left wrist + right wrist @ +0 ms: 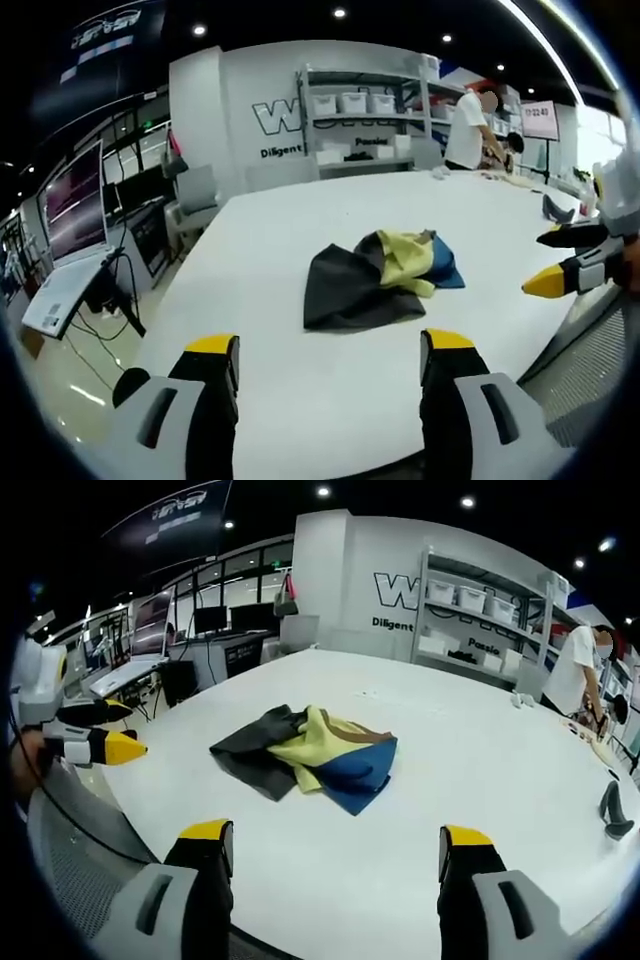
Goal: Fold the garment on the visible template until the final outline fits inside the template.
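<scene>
Crumpled grey, yellow and blue garment (380, 282) is lying mid white table (300, 400). We are holding left gripper (330, 350) and right gripper (335, 838) wide apart, gripping nothing, both hovering short of it.

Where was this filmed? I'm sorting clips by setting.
Probably a lab or demo showroom: a big white table bearing a crumpled garment, wall shelving with storage bins, and a laptop on a side workstation.
</scene>
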`<state>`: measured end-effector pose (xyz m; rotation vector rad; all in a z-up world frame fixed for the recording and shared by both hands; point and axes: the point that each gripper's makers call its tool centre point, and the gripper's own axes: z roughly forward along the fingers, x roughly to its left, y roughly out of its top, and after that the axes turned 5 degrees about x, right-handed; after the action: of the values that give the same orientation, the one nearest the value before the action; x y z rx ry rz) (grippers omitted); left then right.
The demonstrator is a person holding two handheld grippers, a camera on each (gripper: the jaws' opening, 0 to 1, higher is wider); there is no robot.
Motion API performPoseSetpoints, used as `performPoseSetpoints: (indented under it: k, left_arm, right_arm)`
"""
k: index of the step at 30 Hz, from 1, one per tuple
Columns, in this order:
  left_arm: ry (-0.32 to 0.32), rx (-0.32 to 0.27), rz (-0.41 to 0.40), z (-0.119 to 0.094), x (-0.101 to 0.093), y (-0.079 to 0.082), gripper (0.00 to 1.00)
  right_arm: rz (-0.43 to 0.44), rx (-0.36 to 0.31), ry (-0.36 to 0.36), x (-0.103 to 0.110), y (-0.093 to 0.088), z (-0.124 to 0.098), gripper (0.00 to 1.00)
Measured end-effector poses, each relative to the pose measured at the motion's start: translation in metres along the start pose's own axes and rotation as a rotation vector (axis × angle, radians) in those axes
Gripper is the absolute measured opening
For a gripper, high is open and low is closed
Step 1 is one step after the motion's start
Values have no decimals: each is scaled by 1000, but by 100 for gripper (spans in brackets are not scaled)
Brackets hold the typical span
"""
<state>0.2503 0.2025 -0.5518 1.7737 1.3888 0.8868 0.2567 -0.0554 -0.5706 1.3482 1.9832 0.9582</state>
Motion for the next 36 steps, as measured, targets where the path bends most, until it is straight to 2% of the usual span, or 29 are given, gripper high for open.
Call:
performPoseSetpoints:
  k: [6, 9, 11, 14, 16, 18, 23, 36]
  left_arm:
    - [-5, 10, -23, 0, 2, -1, 72]
    - [4, 8, -25, 0, 4, 0, 72]
    - [33, -9, -21, -1, 9, 3, 73]
    - [22, -19, -53, 1, 12, 4, 73]
    - [25, 20, -71, 4, 15, -2, 74]
    - [25, -6, -45, 4, 15, 4, 74]
    - [25, -2, -36, 6, 16, 6, 73]
    - [12, 6, -79, 12, 19, 9, 72]
  right_arm:
    - [13, -8, 2, 0, 2, -1, 83]
    - [7, -6, 0, -1, 1, -1, 83]
    - [12, -12, 0, -1, 3, -1, 83]
    - [44, -13, -2, -5, 3, -1, 83]
    - [74, -18, 0, -8, 4, -1, 82]
    - [101, -28, 2, -10, 7, 0, 82]
    - [150, -18, 15, -13, 4, 1, 82]
    - [125, -32, 17, -21, 14, 4, 82]
